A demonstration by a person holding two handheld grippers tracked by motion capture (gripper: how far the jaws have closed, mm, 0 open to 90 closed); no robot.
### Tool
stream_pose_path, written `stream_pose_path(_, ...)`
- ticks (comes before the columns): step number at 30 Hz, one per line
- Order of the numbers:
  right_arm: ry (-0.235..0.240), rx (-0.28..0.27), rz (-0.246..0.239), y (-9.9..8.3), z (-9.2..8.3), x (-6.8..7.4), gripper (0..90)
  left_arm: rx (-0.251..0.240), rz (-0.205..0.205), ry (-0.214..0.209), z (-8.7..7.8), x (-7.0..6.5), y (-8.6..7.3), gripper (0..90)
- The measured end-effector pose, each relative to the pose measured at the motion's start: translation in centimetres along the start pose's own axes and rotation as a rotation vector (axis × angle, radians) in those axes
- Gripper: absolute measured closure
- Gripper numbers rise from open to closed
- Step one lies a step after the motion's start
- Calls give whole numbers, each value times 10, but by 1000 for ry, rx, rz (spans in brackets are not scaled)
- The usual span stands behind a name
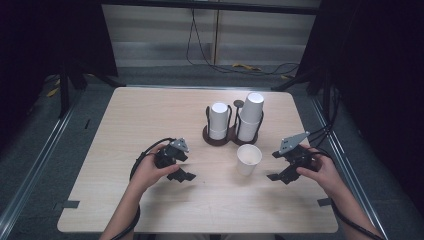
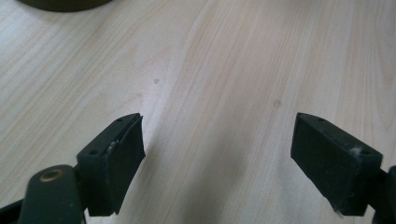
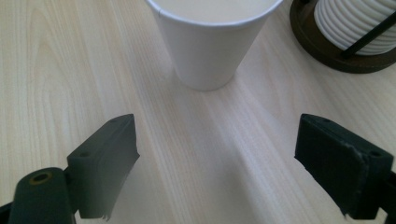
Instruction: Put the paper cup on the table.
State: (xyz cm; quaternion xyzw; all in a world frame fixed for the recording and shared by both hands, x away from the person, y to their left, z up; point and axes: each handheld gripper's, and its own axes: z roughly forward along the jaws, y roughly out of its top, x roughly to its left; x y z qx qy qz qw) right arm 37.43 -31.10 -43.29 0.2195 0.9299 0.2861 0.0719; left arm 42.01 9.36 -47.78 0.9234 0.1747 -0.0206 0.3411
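Note:
A single white paper cup [image 1: 248,159] stands upright, mouth up, on the wooden table [image 1: 150,115] in front of a dark holder. My right gripper [image 1: 279,177] rests to the cup's right, open and empty; in the right gripper view the cup [image 3: 210,39] stands just beyond its jaws. My left gripper [image 1: 181,175] lies left of the cup, held by a hand, its jaws open over bare wood [image 2: 219,93]. Two stacks of inverted white cups [image 1: 219,120] [image 1: 250,116] sit in the holder behind.
The dark two-ring cup holder [image 1: 220,140] stands at the table's centre back; its base [image 3: 336,51] shows at the upper right of the right gripper view. Cables [image 1: 240,67] lie on the floor beyond the table. Dark stands flank the table.

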Motion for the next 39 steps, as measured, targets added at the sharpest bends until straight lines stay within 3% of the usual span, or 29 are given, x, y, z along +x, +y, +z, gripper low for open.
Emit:
stream_pose_path(2,-1,-2,12,-3,1,1,126,9,17,-3,-1,1,0,172)
stream_pose_path(4,-8,4,20,-6,2,1,126,0,4,2,0,0,-1,172)
stream_pose_path(14,-27,11,36,-17,2,4,126,12,17,2,-1,1,-2,172)
stream_pose_path(17,-35,7,43,-21,3,5,126,4,2,5,0,0,-2,172)
stream_pose_path(22,-42,17,45,-28,2,7,126,21,28,6,0,1,-3,172)
stream_pose_path(26,-60,14,58,-34,-1,8,126,12,8,10,1,0,-5,172)
stream_pose_path(27,-56,8,63,-36,-2,8,126,27,30,9,0,2,-5,172)
stream_pose_path(36,-72,14,92,-47,-2,5,129,10,14,19,0,2,-7,172)
stream_pose_path(37,-73,19,93,-47,-2,5,129,24,26,17,0,4,-8,172)
stream_pose_path(39,-69,19,91,-47,-1,5,130,15,7,21,0,4,-9,172)
